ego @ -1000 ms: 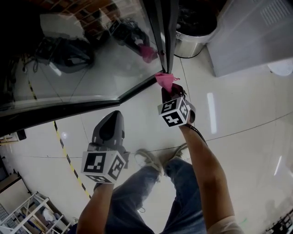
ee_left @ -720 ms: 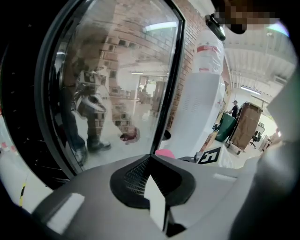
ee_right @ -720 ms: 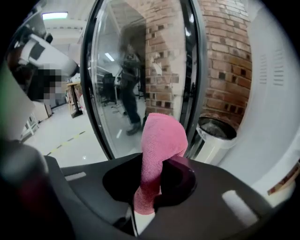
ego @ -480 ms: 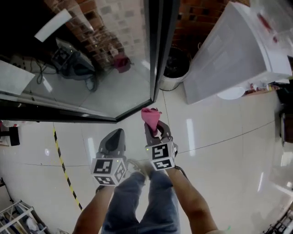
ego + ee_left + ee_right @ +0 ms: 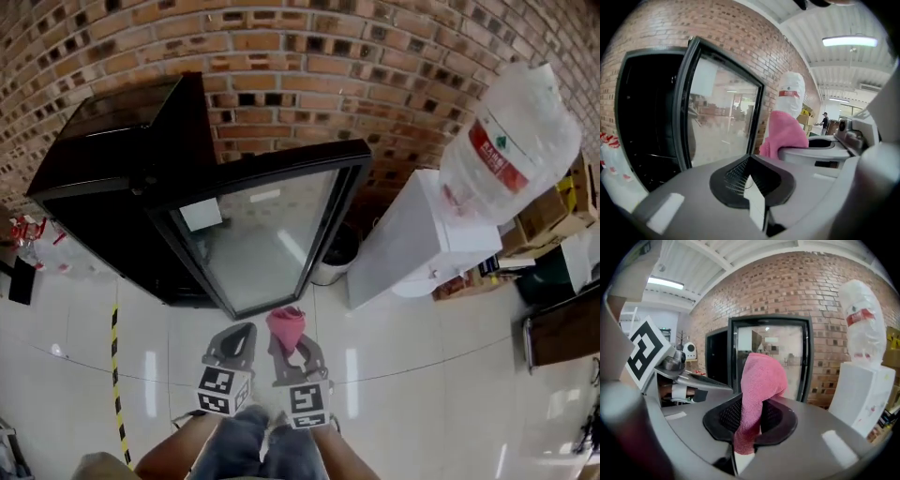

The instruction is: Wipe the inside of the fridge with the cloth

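A black fridge (image 5: 112, 178) stands against the brick wall with its glass door (image 5: 262, 234) swung open toward me. My right gripper (image 5: 292, 349) is shut on a pink cloth (image 5: 286, 324), which sticks up out of the jaws just short of the door's lower corner. In the right gripper view the cloth (image 5: 758, 385) hangs folded between the jaws (image 5: 746, 430), with the door (image 5: 771, 357) behind it. My left gripper (image 5: 236, 337) sits beside it on the left, shut and empty (image 5: 750, 180). The fridge's dark inside (image 5: 644, 126) shows in the left gripper view.
A white water dispenser (image 5: 412, 248) with a large bottle (image 5: 511, 131) stands right of the door. A round bin (image 5: 333, 258) sits between them. Yellow-black tape (image 5: 116, 375) runs along the glossy floor at the left. Cartons (image 5: 548, 211) are stacked at far right.
The view has pulled back from the door. Both grippers now sit low and away from the door's corner, which the cloth touched a second ago. The whole fridge has come into view.
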`<state>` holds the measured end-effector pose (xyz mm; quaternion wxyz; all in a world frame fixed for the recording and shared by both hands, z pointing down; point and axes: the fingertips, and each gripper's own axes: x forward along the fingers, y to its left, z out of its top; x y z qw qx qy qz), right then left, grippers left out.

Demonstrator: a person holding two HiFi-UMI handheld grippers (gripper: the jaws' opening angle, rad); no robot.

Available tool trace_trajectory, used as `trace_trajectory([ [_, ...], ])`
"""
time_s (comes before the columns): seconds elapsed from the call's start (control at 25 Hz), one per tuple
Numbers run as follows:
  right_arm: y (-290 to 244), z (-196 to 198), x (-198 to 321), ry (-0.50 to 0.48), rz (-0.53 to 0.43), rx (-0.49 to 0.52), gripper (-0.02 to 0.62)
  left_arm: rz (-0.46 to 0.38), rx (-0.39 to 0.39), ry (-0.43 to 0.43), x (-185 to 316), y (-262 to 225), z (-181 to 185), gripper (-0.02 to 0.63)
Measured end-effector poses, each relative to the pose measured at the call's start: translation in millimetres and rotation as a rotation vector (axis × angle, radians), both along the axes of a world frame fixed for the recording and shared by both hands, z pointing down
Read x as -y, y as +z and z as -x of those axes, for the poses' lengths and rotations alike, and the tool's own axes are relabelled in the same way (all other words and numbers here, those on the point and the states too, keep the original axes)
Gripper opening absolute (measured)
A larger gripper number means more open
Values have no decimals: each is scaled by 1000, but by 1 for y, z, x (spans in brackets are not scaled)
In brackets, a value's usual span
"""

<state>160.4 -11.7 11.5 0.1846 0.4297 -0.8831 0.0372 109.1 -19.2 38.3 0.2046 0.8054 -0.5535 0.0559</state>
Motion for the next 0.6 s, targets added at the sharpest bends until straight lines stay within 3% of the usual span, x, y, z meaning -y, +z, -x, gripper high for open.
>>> trace_trajectory([
  [0.16,-64,17,-58,-52,-70,51,60,-92,21,16,-53,-62,5,-17],
  [0.36,-120,21,-142,-88,-119,132,55,-159,-3,-46,-140,-119,10,-17],
  [0.48,-136,16,-181,-108,-142,160,54,-190,-3,-57,-186,-141,2,-17],
  [0.6,-141,18,-202,-145,-152,163,54,-233,45,-74,-211,-155,1,-17],
])
